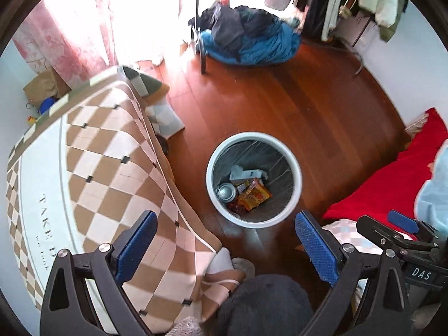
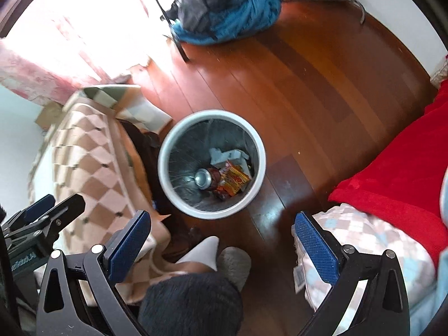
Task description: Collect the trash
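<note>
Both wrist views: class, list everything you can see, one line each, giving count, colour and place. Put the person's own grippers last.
Trash bin: one, white rim, clear liner, on the floor, centre.
Can: one, silver, inside the bin.
Snack wrapper: one, yellow and red, inside the bin beside the can.
White packaging: a few crumpled pieces, inside the bin at the back.
Checked blanket: one, brown and cream, left of the bin.
Clothes pile: one, blue and dark, far floor.
Red blanket: one, right.
Wooden floor: reddish brown.
Left gripper: one, blue pads, open, empty.
Right gripper: one, blue pads, open, empty.
</note>
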{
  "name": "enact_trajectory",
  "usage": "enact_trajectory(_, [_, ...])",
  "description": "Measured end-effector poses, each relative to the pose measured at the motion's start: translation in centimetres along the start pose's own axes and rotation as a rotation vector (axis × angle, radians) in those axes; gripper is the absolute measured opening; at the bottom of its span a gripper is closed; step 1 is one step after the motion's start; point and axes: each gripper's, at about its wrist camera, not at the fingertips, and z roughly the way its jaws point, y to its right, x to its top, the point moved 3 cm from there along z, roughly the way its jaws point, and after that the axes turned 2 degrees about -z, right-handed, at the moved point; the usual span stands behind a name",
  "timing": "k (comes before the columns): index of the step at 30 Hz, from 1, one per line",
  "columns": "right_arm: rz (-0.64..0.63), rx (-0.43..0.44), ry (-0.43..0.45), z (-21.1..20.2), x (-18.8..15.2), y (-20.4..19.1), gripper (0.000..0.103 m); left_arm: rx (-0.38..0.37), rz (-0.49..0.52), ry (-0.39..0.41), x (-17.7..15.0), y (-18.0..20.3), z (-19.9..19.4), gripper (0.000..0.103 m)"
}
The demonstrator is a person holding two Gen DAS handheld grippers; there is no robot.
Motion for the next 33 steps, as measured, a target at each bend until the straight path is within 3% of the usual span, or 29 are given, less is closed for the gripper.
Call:
enact_trajectory(10, [-0.054,0.108,0.106,-12.1,-2.9,-2.8,0.103,-0.095,0.007,0.091,-1.7,-0.4,-10.9,0.101])
enact_trajectory(16, [-0.086,0.182,0.144,-17.8,-4.7,-4.4,0.103,-0.156,-0.013,0.104,-3.0,-1.1,-15.1,0.101])
enact_trajectory(33, [-0.165,0.278,0.164,-25.0,-7.6,-7.2,0.103,-0.218,0.0,0.169,-5.4,-1.5,-22.3,0.101])
